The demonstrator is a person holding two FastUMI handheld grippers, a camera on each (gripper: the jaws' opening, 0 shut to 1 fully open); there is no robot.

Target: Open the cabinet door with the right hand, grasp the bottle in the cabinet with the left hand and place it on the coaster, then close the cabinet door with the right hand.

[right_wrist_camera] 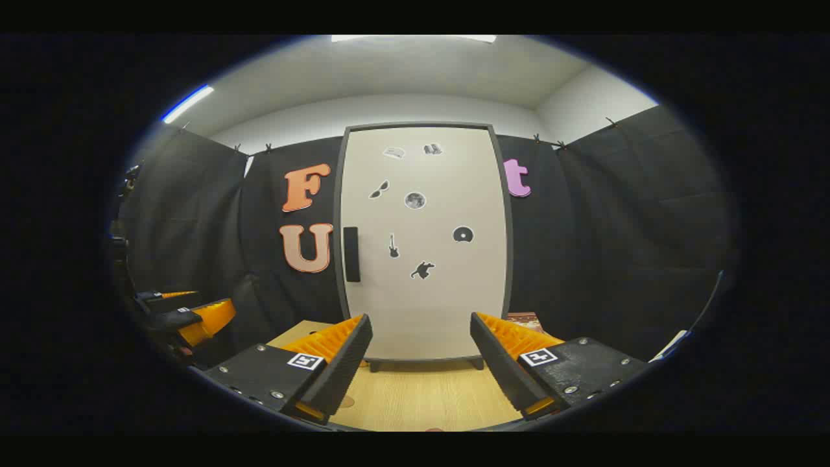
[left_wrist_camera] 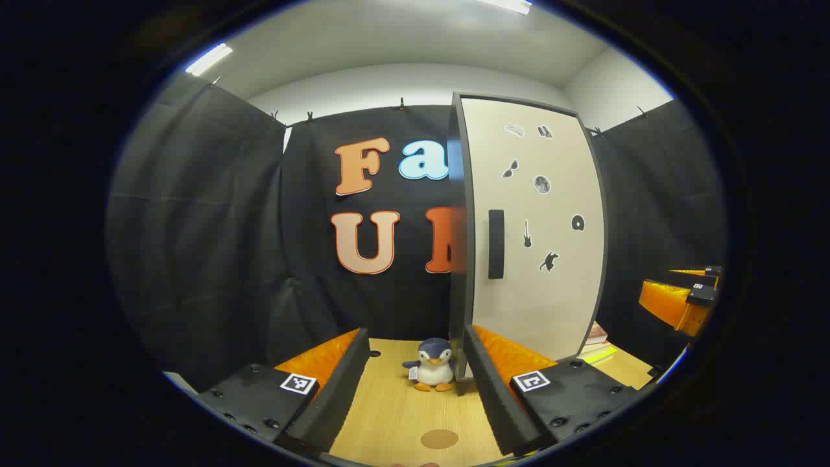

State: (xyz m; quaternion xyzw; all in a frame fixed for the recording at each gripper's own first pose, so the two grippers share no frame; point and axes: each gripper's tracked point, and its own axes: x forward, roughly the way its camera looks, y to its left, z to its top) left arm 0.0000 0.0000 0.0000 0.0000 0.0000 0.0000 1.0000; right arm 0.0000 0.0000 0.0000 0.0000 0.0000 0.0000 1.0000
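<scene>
A tall cabinet point(right_wrist_camera: 425, 305) stands on the wooden table, its white door point(left_wrist_camera: 538, 292) shut and dotted with small black stickers. A black handle point(right_wrist_camera: 351, 254) runs down the door's left edge point(left_wrist_camera: 496, 243). The shut door hides the cabinet's inside. A round brown coaster point(left_wrist_camera: 439, 439) lies on the table close in front of my left gripper point(left_wrist_camera: 415, 334), which is open and holds nothing. My right gripper point(right_wrist_camera: 421, 321) faces the door squarely, open and short of it. It also appears at the right edge of the left gripper view point(left_wrist_camera: 677, 292).
A small penguin plush point(left_wrist_camera: 433, 373) sits on the table beside the cabinet's left front corner. Books point(left_wrist_camera: 598, 344) lie stacked at the cabinet's right side point(right_wrist_camera: 524, 318). The left gripper point(right_wrist_camera: 185, 314) is at the far left of the right gripper view. Black cloth walls the booth.
</scene>
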